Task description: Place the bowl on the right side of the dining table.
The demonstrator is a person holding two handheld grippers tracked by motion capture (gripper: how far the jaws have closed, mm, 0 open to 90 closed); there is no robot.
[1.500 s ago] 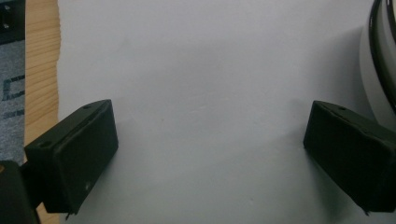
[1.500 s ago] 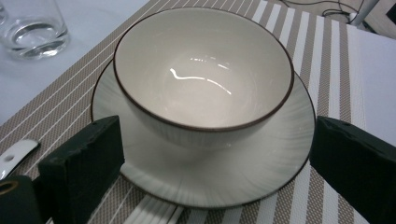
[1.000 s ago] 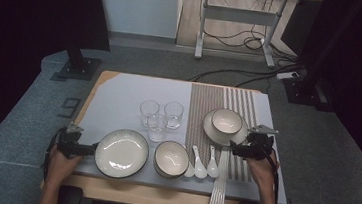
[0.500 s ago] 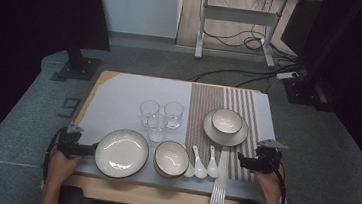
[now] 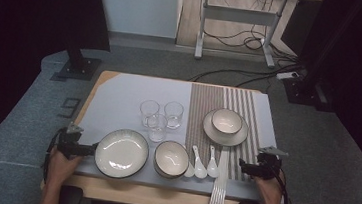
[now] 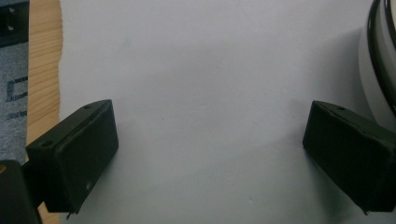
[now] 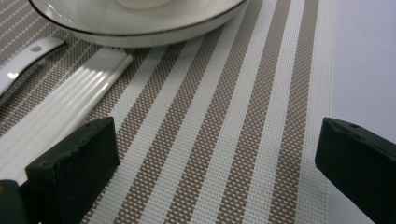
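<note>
- The left tool is sitting low at the near left edge of the table, with its jaws spread wide and nothing between them.
- It is pointing to the right, toward the big plate, and its tip is just beside the plate's rim.
- The left gripper view is looking down on bare pale table between the two black jaws, and the big plate's dark rim is peeking in at the right edge.
- That view is also showing the wooden edge of the table, close up.
- The right tool is sitting low at the near right side, its jaws also spread wide and holding nothing.
- It is pointing left, toward the long white chopstick holder, which is lying with its long side running from near to far.
- The right gripper view is showing the striped mat under the jaws, with the chopstick holder slanting at the left.
- The saucer is filling the top of that view; the high view is showing a small bowl sitting on it.
- The high view is also showing three glasses, a deep bowl and two spoons in the middle.
</note>
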